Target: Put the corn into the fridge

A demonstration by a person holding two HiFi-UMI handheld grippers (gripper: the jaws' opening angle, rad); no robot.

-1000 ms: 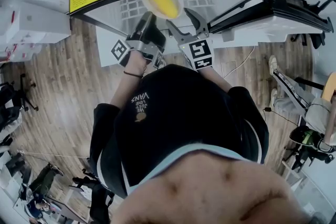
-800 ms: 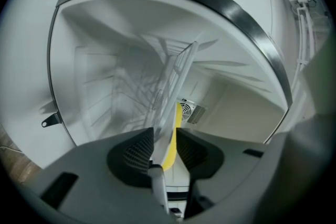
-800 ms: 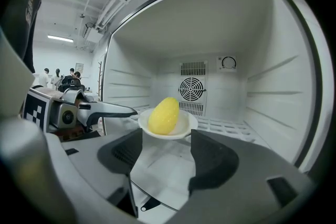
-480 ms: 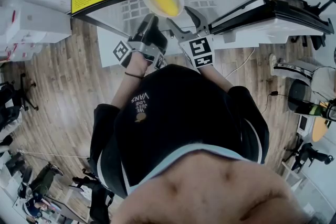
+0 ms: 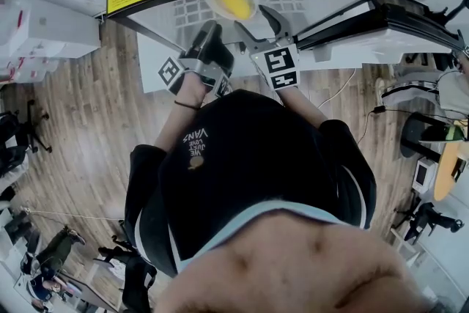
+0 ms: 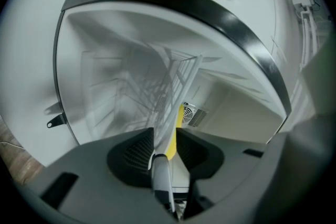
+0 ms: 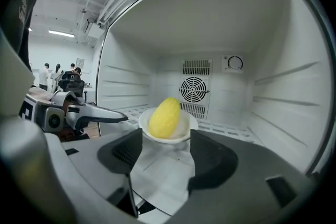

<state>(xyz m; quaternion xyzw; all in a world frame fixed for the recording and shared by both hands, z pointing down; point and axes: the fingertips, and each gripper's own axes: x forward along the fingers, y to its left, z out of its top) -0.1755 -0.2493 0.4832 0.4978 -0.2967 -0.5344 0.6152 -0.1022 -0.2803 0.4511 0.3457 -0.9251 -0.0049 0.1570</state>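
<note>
Jaws tell the story at the open fridge (image 7: 294, 86). Our right gripper (image 7: 166, 136) is spread wide and holds nothing. Our left gripper (image 6: 165, 136) is pinched almost shut on the thin white edge of the shelf (image 6: 160, 178), which its own view shows edge-on.

Just past the right gripper's tips, a white bowl (image 7: 192, 124) sits on that shelf, inside the compartment. The corn (image 7: 165, 117) stands in the bowl with its long axis close to upright, leaning a little to the right. It lies dead ahead of the open right jaws and centred between them, though neither jaw touches it. The left gripper reaches in from the corn's left side, level with the shelf rather than with the cob. Both grippers are close, but only the right one is in line with the corn.

Farther back, a round fan grille (image 7: 195, 89) marks the rear wall.

We judge the corn to be already in place. The right gripper should back straight out along its own line so that neither jaw clips the bowl's rim.
</note>
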